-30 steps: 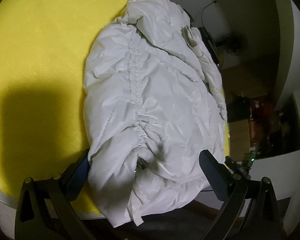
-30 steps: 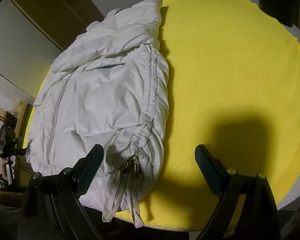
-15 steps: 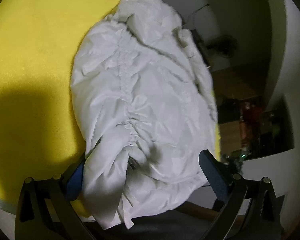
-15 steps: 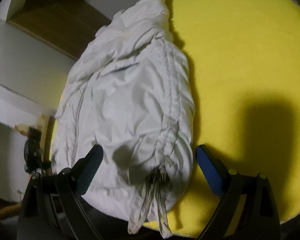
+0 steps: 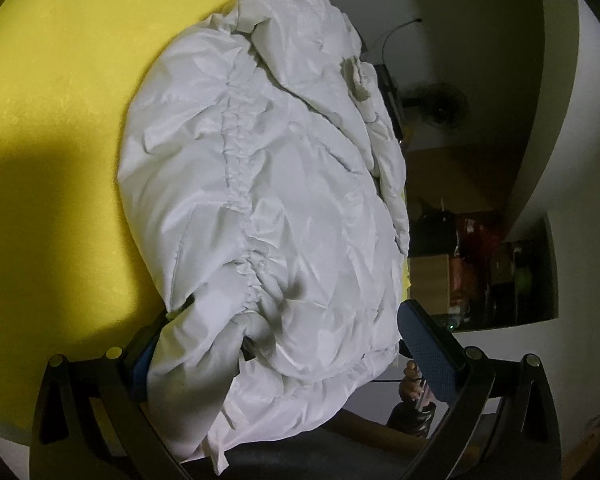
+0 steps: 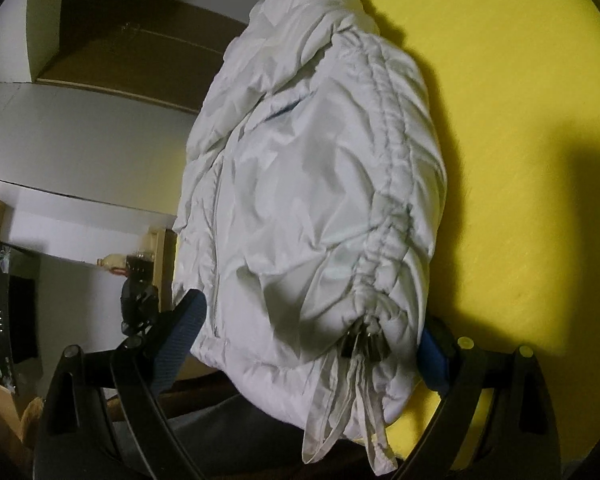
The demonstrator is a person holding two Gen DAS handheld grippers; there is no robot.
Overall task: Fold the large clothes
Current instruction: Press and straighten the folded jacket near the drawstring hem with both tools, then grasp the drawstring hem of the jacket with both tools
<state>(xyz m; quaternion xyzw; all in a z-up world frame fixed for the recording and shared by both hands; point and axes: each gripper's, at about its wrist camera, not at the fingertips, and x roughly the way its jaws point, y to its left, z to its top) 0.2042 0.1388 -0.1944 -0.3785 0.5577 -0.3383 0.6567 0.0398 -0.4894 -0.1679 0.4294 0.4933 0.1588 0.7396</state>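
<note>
Currently a white puffer jacket (image 5: 284, 184) lies bunched in a long heap on the yellow cloth (image 5: 60, 128) that covers the table, close to the table's near edge, with its lower hem hanging over that edge in both wrist views. A gathered, ruched seam (image 5: 240, 184) runs lengthwise down the jacket. In the right wrist view that seam ends in a cluster of dark cord stoppers (image 6: 366, 342), from which pale drawstring ribbons (image 6: 356, 408) dangle below the hem. Left gripper (image 5: 284, 344): fingers spread wide, straddling the near end of the jacket; the right-hand blue pad (image 5: 428, 354) is clear of the fabric, just beside the hem, while the left-hand pad is mostly hidden behind a fold, so contact there cannot be judged. Nothing is clamped. Right gripper (image 6: 312, 344): fingers likewise wide apart on either side of the jacket's near end; the left blue pad (image 6: 180, 340) sits at the hem's edge, the right pad (image 6: 432, 354) is partly covered by the bulging side of the jacket. No grasp is evident. A person's hand (image 5: 414, 384) shows low in the left wrist view behind the pad. A dark shadow falls on the cloth in each view.
</note>
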